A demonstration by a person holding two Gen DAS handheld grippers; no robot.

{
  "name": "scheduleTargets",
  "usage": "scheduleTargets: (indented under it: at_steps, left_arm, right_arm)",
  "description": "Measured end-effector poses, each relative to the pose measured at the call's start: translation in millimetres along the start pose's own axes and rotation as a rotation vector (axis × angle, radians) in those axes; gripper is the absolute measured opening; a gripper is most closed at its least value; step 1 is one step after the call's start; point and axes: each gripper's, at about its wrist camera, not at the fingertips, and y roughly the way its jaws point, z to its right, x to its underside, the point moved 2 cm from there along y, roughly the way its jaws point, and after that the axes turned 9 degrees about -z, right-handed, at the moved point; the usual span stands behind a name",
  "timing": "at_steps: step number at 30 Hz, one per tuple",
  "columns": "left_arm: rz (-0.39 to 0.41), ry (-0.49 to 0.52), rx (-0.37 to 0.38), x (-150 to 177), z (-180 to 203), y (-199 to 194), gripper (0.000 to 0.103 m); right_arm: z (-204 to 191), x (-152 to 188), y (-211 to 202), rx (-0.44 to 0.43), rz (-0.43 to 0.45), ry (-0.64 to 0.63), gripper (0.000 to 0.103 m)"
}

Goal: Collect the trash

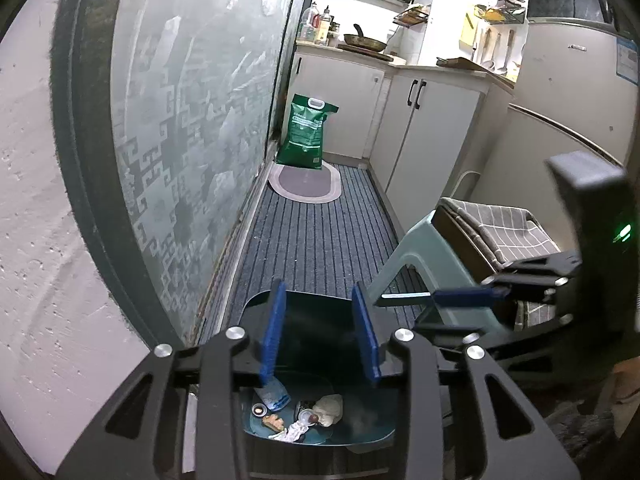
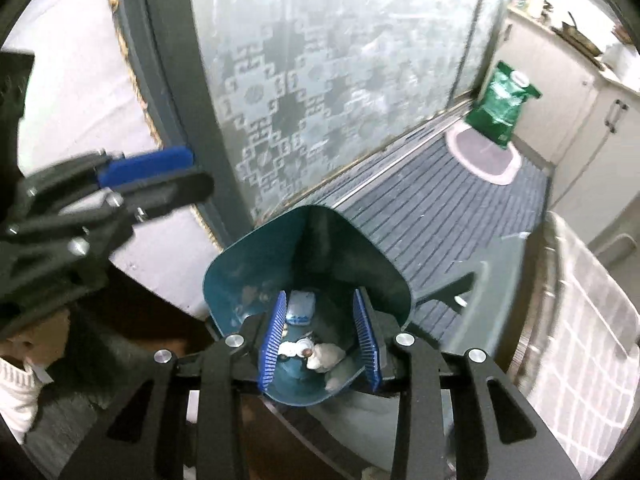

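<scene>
A dark teal trash bin [image 1: 304,312] stands on the floor by the frosted glass door. It shows from above in the right wrist view [image 2: 280,248]. Inside lie a crushed blue bottle [image 1: 274,398], white crumpled paper [image 1: 330,410], a small brown scrap [image 1: 274,423] and other bits. My left gripper [image 1: 318,328] is open and empty above the bin's mouth. My right gripper [image 2: 318,336] is open and empty over the bin. It also shows at the right of the left wrist view [image 1: 404,300].
A teal plastic stool [image 1: 416,252] with a folded checked cloth [image 1: 508,232] stands right of the bin. A green sack [image 1: 308,132] and an oval mat [image 1: 306,180] lie at the far end of the striped floor mat. Cabinets [image 1: 424,132] line the right side.
</scene>
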Motion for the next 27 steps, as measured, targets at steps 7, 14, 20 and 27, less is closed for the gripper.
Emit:
scheduleTargets:
  at_steps: [7, 14, 20, 27]
  left_arm:
    - [0.033, 0.015, -0.025, -2.3, 9.4, -3.8, 0.058]
    - [0.037, 0.037, -0.051, 9.3, 25.0, -7.8, 0.074]
    - [0.065, 0.070, -0.047, 18.6, 38.0, -20.6, 0.093]
    - [0.093, 0.067, -0.036, 23.5, 53.7, -34.8, 0.100]
  right_arm:
    - [31.9, 23.2, -48.3, 0.039, 0.107, 0.114, 0.060]
    - [52.5, 55.2, -87.1, 0.070, 0.206, 0.220, 0.077]
    - [57.3, 83.2, -116.3, 0.112, 0.268, 0.245, 0.092]
    - [60.8, 116.0, -146.4, 0.146, 0.338, 0.289, 0.100]
